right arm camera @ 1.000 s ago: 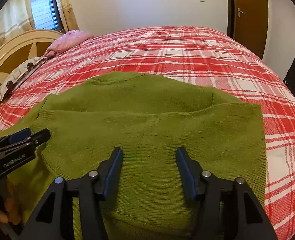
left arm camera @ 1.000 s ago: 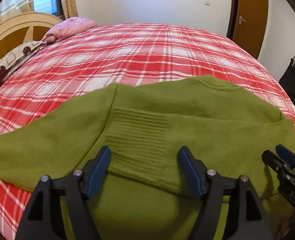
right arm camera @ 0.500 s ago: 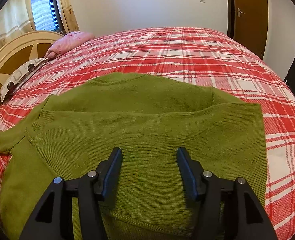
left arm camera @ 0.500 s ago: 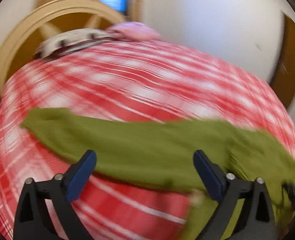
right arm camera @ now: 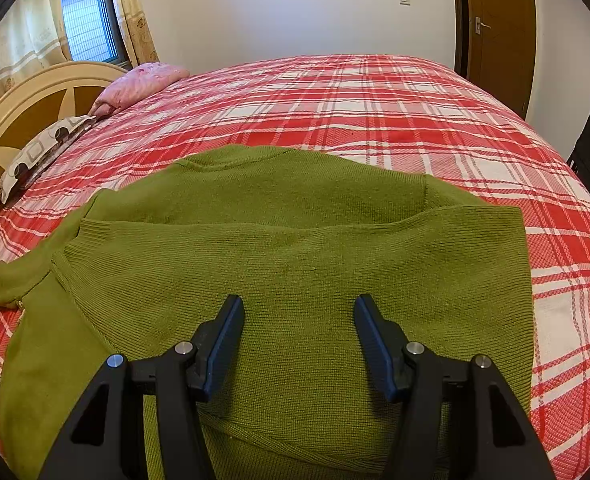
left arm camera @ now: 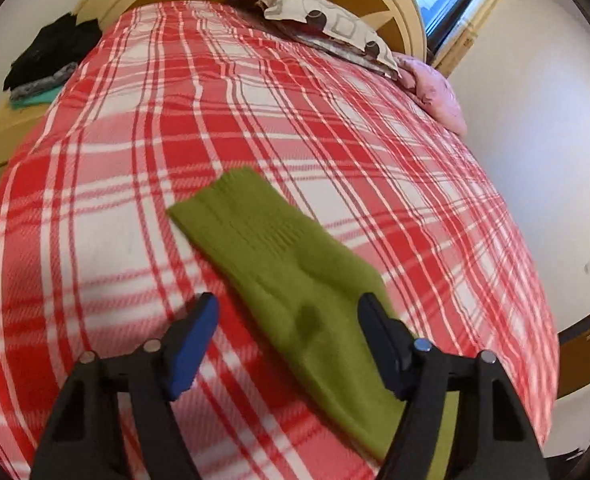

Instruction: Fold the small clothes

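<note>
The green sweater (right arm camera: 295,248) lies spread on the bed (right arm camera: 375,104), folded across its middle, directly ahead of and under the right hand-held gripper (right arm camera: 299,320), whose jaws stand apart, pressing nothing. Its sleeve (left arm camera: 279,256) stretches away from the left hand-held gripper (left arm camera: 287,320), whose jaws have just been closing yet stand released astride the cloth.

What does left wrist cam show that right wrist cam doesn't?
Left wrist only: the left tongs, open over the sweater's outstretched sleeve, and a dark clothes pile beside the bed. Right wrist only: the right tongs, open above the sweater body, plus the door. Both: green sweater, plaid bedspread, headboard, pillows, window.
</note>
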`<state>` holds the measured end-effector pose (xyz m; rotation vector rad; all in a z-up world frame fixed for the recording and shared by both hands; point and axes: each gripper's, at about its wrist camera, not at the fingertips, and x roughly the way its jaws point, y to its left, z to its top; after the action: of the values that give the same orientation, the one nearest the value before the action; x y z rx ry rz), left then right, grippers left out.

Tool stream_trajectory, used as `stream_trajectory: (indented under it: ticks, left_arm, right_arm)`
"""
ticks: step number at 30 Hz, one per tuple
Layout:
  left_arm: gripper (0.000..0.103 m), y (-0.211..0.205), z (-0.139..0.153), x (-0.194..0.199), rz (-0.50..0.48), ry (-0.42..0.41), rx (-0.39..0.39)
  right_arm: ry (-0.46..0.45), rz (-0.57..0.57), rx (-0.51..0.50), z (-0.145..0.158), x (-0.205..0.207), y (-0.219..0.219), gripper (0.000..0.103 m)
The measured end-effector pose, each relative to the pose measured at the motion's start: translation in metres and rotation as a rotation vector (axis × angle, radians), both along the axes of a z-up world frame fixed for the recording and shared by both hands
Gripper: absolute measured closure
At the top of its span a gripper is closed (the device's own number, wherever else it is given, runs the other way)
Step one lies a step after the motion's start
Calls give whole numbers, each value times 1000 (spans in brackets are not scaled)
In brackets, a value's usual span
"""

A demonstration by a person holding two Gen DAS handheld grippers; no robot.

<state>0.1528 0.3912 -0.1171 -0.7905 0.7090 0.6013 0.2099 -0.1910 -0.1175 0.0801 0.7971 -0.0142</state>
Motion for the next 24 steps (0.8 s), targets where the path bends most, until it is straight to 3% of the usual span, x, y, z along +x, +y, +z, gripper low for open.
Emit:
stream_trajectory:
  ticks: [2,4,5,6,7,8,17,24]
  left_arm:
    - [30,1,0,4,-4,-4,5]
    - [37,8,-1,5,-4,-23,-16]
    - [53,11,-1,5,-4,-36,-24]
    - [63,12,-1,3,-10,-53,-36]
    - [80,15,-3,4,-19,-70,-64]
    - [88,17,-5,3,-18,-74,-76]
    - [94,0,15,4,-54,-93,7]
    - [94,-70,70,15,-232,-176,168]
  right_arm:
    - [1,0,-4,0,0,0,44]
    - [1,-1,-6,0,0,1,44]
    - [1,-1,-7,0,0,2,44]
    - [1,-1,-8,0,0,2,44]
    - [1,-1,-9,0,0,2,44]
    - [1,-1,-9,0,0,2,44]
    - [2,-1,-14,0,0,2,44]
    - [0,0,-9,0,0,3,44]
